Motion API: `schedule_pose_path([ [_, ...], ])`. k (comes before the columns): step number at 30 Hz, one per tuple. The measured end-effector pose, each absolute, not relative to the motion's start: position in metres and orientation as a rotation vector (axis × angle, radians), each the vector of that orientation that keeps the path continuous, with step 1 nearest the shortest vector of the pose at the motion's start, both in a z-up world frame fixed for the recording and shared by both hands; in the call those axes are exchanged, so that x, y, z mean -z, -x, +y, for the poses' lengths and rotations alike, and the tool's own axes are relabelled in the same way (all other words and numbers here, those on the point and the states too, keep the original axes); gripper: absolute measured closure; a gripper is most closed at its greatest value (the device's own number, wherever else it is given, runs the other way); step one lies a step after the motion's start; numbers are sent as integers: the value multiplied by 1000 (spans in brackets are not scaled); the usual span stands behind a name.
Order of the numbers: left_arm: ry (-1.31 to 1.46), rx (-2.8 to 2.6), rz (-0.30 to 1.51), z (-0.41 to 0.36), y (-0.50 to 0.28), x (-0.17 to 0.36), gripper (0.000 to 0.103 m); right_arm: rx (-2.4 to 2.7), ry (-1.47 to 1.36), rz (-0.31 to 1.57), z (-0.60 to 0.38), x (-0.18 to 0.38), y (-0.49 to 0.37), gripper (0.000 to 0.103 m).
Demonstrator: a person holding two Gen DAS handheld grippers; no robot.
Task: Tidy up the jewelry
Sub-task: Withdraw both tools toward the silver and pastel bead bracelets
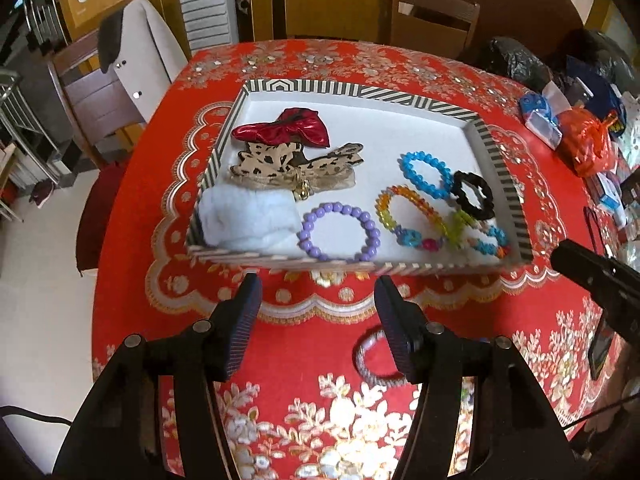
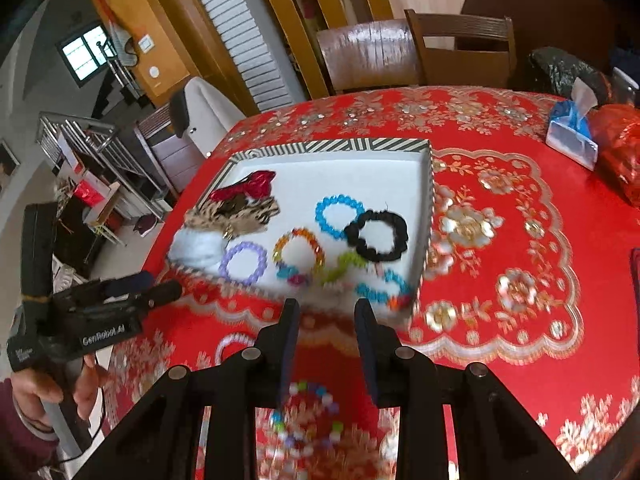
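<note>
A striped-rim white tray (image 1: 496,160) (image 2: 429,184) on the red tablecloth holds bows, a white fluffy scrunchie (image 1: 248,216), a purple bead bracelet (image 1: 338,232) (image 2: 242,262), a blue bracelet (image 1: 426,174), a black scrunchie (image 1: 474,194) (image 2: 376,234) and several more bracelets. My left gripper (image 1: 316,300) is open and empty, just short of the tray's near rim; a pale beaded bracelet (image 1: 370,356) lies on the cloth under its right finger. My right gripper (image 2: 326,320) is open above a multicoloured bead bracelet (image 2: 308,416) on the cloth. The left gripper shows in the right wrist view (image 2: 160,292).
Plastic bags (image 1: 588,144) and a tissue pack (image 2: 570,136) crowd the table's right side. Wooden chairs (image 2: 460,52) stand at the far edge. The table edge drops off at left to a tiled floor.
</note>
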State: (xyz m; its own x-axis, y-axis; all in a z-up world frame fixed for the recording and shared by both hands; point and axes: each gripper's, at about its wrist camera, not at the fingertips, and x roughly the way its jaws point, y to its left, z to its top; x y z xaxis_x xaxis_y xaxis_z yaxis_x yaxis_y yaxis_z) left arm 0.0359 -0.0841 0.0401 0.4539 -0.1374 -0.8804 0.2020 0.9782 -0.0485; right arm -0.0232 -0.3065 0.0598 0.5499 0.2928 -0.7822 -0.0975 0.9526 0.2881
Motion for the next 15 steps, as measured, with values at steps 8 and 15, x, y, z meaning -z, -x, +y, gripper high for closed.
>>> schedule_pose_path([
  [8, -67, 206, 1069, -79, 7, -46, 45, -223, -237, 973, -317, -51, 69, 70],
  [15, -25, 195, 1091, -66, 37, -40, 45, -225, -245, 1057, -317, -19, 108, 70],
])
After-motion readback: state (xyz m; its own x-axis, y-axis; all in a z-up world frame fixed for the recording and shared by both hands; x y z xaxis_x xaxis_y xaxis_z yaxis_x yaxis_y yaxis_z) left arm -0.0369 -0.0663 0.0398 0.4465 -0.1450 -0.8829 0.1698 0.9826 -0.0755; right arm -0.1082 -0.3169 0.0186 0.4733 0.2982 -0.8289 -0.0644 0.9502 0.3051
